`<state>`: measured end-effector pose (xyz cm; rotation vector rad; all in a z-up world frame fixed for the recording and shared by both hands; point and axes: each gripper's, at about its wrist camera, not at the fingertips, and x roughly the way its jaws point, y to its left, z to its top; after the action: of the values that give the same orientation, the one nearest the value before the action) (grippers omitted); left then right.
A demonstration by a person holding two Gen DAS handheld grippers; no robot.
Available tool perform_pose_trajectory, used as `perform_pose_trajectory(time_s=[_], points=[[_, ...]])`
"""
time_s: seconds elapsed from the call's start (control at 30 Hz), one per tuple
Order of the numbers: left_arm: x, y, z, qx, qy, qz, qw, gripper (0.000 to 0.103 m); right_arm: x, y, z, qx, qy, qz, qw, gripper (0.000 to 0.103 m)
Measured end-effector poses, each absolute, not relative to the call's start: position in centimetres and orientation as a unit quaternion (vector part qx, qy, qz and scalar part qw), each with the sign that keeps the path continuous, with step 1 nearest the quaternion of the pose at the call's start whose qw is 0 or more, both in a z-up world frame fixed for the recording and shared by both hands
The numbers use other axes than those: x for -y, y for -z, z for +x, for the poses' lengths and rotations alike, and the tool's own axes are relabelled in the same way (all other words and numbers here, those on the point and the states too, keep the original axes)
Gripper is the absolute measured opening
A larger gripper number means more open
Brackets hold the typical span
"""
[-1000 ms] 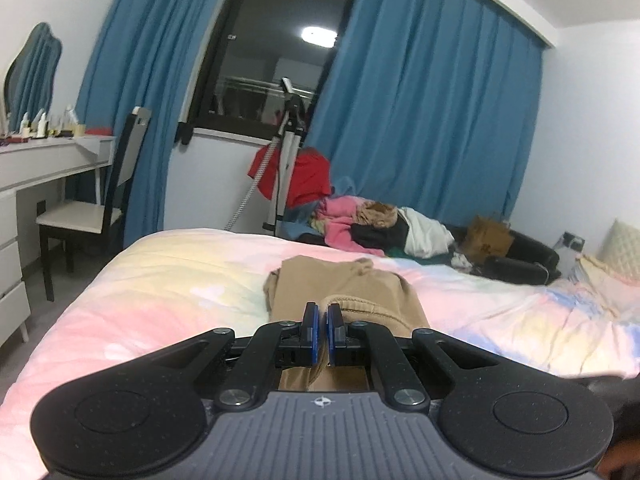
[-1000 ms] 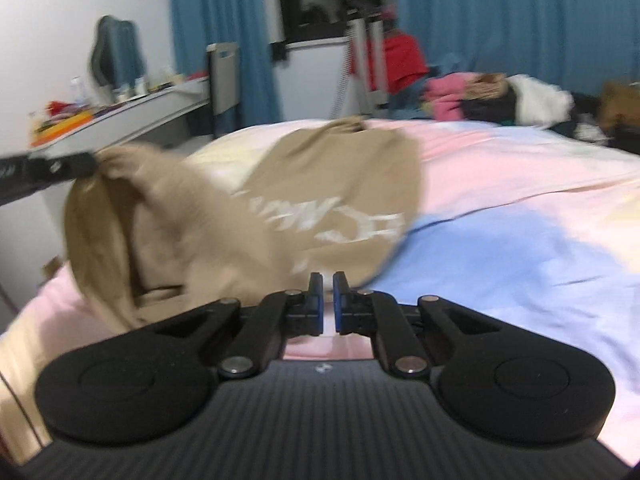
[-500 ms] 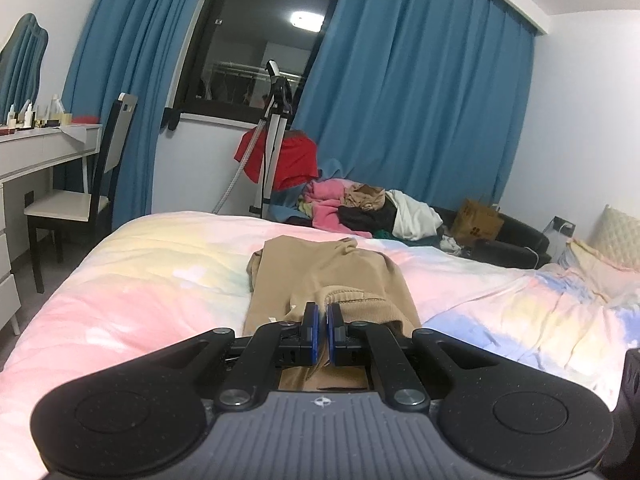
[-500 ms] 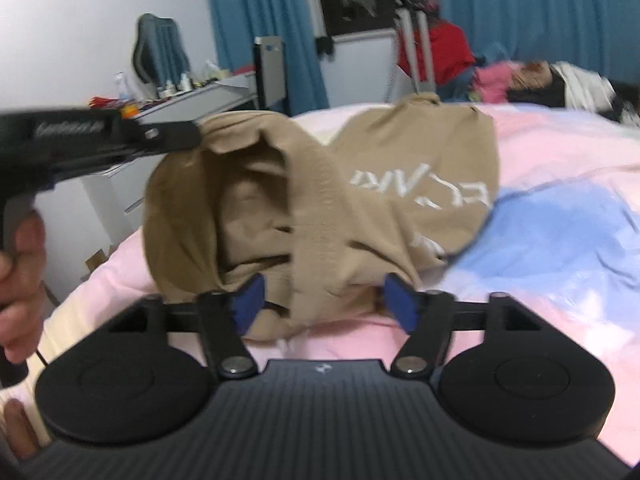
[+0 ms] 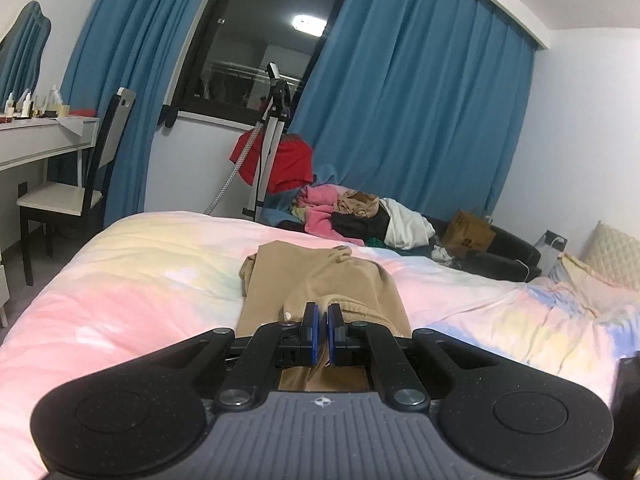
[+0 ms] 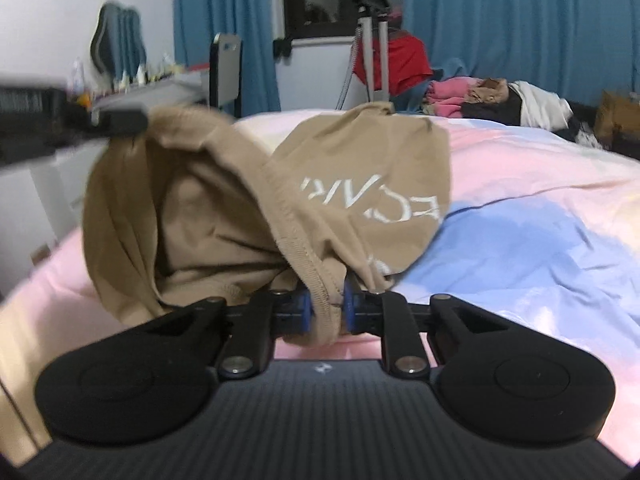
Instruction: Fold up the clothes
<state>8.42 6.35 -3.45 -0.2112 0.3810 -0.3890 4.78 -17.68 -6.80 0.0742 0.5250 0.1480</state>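
Note:
A tan T-shirt (image 5: pixel 320 280) with white lettering lies partly on the pastel bedspread (image 5: pixel 140 272), its near end lifted. My left gripper (image 5: pixel 321 330) is shut on the shirt's ribbed hem. In the right wrist view the same shirt (image 6: pixel 248 208) hangs in a loose fold; my right gripper (image 6: pixel 325 307) is shut on its ribbed edge. The left gripper (image 6: pixel 116 124) shows there at the upper left, pinching the other corner.
A pile of clothes (image 5: pixel 360 220) lies on a dark couch beyond the bed. A tripod (image 5: pixel 268 148) with a red garment stands by the window. A chair (image 5: pixel 76 184) and white dresser (image 5: pixel 36 144) are at left. Pillows (image 5: pixel 612 252) lie at right.
My right gripper was shut and empty, opened around the shirt's ribbed edge, and is now closed on it. My left gripper kept its hold and lifted the shirt slightly.

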Motion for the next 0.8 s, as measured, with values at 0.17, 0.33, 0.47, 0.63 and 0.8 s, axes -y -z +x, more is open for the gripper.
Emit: perform_pose_trajectory(time_s=[0.17, 0.33, 0.47, 0.63, 0.8], points=[[-7.0, 3.2, 8.5, -0.190, 0.196, -0.128, 0.953, 0.005, 20.9, 4.8, 3.8, -0.246, -0.068, 0.083, 0.963, 0.017], [-7.4, 3.2, 8.2, -0.188, 0.208, -0.143, 0.949, 0.005, 23.4, 4.5, 4.0, -0.248, -0.064, 0.142, 0.956, 0.017], [-7.2, 2.9, 7.8, -0.183, 0.218, -0.148, 0.947, 0.005, 22.9, 5.9, 5.0, -0.264, -0.057, 0.141, 0.952, 0.018], [-7.0, 2.5, 7.2, -0.169, 0.229, -0.150, 0.947, 0.005, 21.2, 7.7, 6.8, -0.307, -0.080, 0.140, 0.938, 0.030], [-7.2, 2.4, 7.1, -0.170, 0.223, -0.148, 0.948, 0.005, 19.2, 8.7, 7.6, -0.290, -0.036, 0.077, 0.953, 0.033]])
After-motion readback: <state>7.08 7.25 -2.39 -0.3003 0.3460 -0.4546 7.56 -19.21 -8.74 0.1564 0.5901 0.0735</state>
